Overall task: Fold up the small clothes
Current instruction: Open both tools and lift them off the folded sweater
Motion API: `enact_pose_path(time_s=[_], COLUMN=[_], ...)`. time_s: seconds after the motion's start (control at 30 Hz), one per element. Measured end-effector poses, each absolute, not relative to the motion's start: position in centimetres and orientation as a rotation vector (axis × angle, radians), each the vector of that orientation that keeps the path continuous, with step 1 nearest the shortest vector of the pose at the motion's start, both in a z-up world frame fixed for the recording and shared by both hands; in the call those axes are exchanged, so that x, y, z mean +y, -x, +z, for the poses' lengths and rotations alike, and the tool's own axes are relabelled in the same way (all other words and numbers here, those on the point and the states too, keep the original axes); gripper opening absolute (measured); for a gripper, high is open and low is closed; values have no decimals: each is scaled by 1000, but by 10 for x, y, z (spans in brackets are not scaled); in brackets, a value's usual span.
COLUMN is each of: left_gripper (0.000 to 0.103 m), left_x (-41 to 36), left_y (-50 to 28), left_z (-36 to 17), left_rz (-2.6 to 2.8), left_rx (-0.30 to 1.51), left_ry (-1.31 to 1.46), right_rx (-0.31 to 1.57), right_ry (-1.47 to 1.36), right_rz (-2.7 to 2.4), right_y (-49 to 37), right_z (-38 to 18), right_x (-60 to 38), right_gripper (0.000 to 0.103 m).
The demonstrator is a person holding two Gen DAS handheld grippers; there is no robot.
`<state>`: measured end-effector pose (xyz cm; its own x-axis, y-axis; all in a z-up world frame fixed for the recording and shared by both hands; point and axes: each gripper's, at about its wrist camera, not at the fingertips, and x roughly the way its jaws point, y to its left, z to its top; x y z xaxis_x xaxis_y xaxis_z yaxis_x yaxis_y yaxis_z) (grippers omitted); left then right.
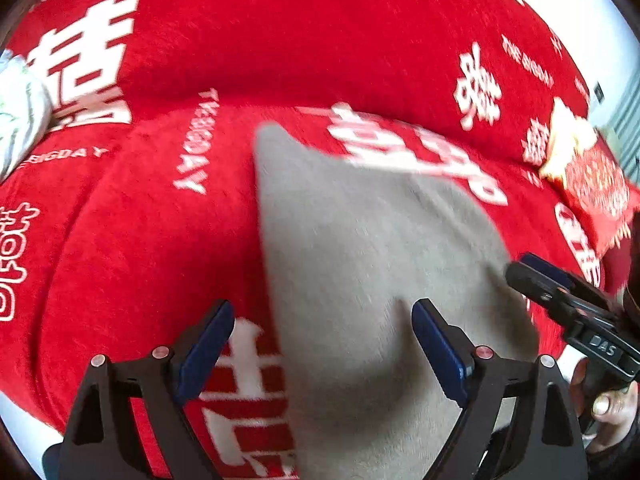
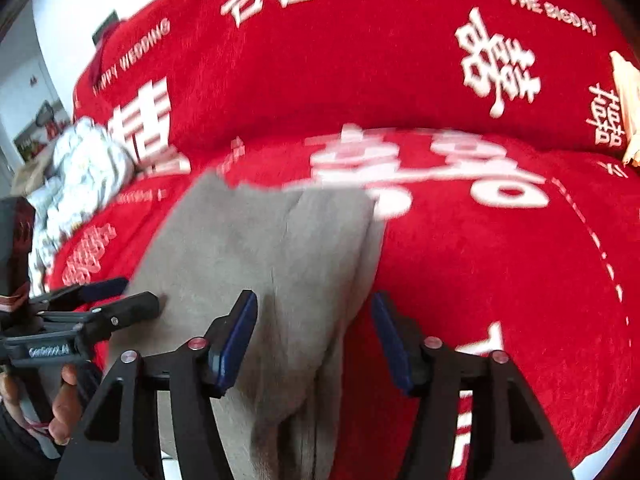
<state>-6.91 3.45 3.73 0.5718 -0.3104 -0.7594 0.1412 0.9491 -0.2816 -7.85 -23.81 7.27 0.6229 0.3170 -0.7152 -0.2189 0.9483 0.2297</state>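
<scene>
A small grey garment (image 1: 360, 248) lies on a red blanket with white lettering (image 1: 160, 240). My left gripper (image 1: 324, 332) is open, its fingers straddling the garment's left edge near its near end. My right gripper (image 2: 314, 332) is open over the garment's right edge (image 2: 280, 264). The right gripper also shows in the left wrist view (image 1: 532, 268) at the garment's right side, jaws apart. The left gripper shows in the right wrist view (image 2: 120, 294) at the garment's left side. The garment's near end is hidden below the frames.
A white patterned cloth bundle (image 2: 80, 168) lies at the left on the blanket (image 2: 480, 260). A red and gold packet (image 1: 592, 184) lies at the right. A person's hand (image 2: 60, 408) holds the left gripper.
</scene>
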Motion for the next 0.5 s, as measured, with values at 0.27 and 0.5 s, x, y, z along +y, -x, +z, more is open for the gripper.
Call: enact_pose_path(time_s=[0.27, 0.5], left_gripper=[91, 92], left_x=[28, 25], left_y=[8, 7], left_z=[16, 11], left_rz=[-129, -131], left_rx=[1036, 1030], left_ry=[44, 16], right_rx=[984, 1008], right_ry=[-105, -140], right_rz=[443, 405], right_y=[18, 8], right_z=[50, 35], right_x=[-203, -213], right_gripper=[65, 65])
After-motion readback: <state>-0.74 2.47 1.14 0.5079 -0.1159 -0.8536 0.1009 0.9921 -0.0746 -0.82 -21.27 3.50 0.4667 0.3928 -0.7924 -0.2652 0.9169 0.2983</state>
